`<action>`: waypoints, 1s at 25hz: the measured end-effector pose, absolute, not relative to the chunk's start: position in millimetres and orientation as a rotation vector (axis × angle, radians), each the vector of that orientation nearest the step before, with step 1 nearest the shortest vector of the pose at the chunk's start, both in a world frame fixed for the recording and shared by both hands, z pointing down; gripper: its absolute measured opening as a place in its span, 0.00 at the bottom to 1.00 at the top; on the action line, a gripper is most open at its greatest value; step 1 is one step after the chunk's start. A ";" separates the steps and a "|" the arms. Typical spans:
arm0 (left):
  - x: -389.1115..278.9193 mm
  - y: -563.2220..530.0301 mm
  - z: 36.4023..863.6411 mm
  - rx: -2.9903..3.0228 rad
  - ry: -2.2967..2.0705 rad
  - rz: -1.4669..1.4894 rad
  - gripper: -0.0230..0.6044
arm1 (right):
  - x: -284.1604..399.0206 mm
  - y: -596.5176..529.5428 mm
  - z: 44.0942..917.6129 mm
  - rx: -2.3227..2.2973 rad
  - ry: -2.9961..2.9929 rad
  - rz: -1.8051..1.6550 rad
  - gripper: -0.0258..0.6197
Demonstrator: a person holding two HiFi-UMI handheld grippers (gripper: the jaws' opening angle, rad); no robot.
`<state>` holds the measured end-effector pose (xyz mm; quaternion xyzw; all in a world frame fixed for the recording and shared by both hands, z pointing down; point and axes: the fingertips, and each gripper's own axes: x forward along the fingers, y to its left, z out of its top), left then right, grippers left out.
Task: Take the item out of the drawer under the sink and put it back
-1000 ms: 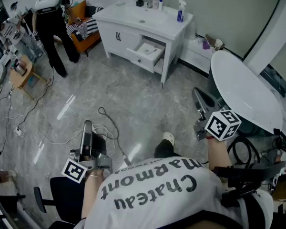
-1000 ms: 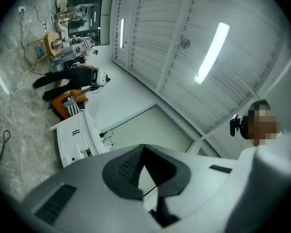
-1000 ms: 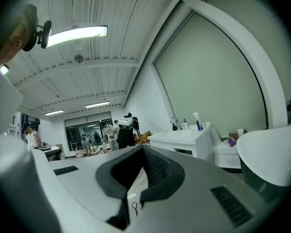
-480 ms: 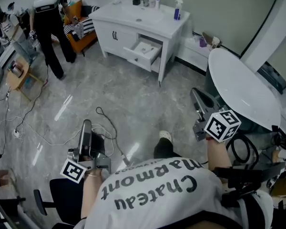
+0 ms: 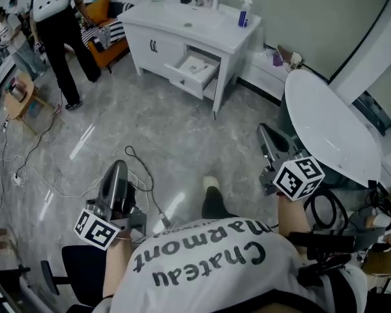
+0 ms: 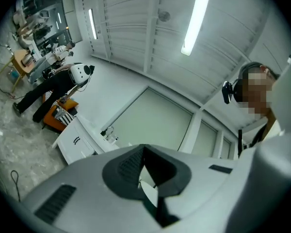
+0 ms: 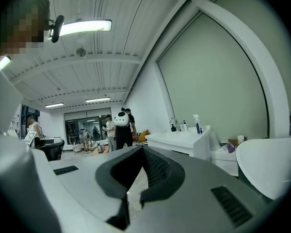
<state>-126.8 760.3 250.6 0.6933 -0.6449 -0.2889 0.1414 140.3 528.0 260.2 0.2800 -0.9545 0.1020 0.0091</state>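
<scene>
Left gripper [image 5: 116, 169]: jaws are pressing together, nothing between them.
Right gripper [image 5: 265, 134]: jaws are meeting at the tips too, gripping nothing.
Drawer [image 5: 184, 81]: is standing pulled open under the sink [image 5: 193, 21], well ahead of both sets of jaws.
Item [image 5: 197, 63]: something pale and flat is lying inside the drawer, far beyond either tip; too small to identify.
Handling: it is looking light and thin; I am judging an exposed edge the best hold, with the jaws parting first.

Your left gripper [image 5: 116, 171] sits low at your left side, tipped slightly upward, jaws pressed together. Your right gripper [image 5: 266, 134] points forward about level, and its jaws seem to meet at the tips.
</scene>
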 end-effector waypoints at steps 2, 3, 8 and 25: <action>-129.3 743.7 246.6 2.014 -1.902 -0.807 0.05 | 133.0 512.2 257.1 0.859 -2.985 0.299 0.06; -132.2 736.6 244.5 2.012 -1.925 -0.807 0.05 | 129.0 503.9 257.9 0.849 -2.981 0.291 0.06; -146.8 696.4 245.7 1.979 -1.948 -0.770 0.05 | 105.5 460.9 261.4 0.807 -2.954 0.282 0.06; -168.8 543.0 242.1 1.917 -2.121 -0.687 0.05 | 38.0 289.5 252.4 0.611 -3.000 0.142 0.06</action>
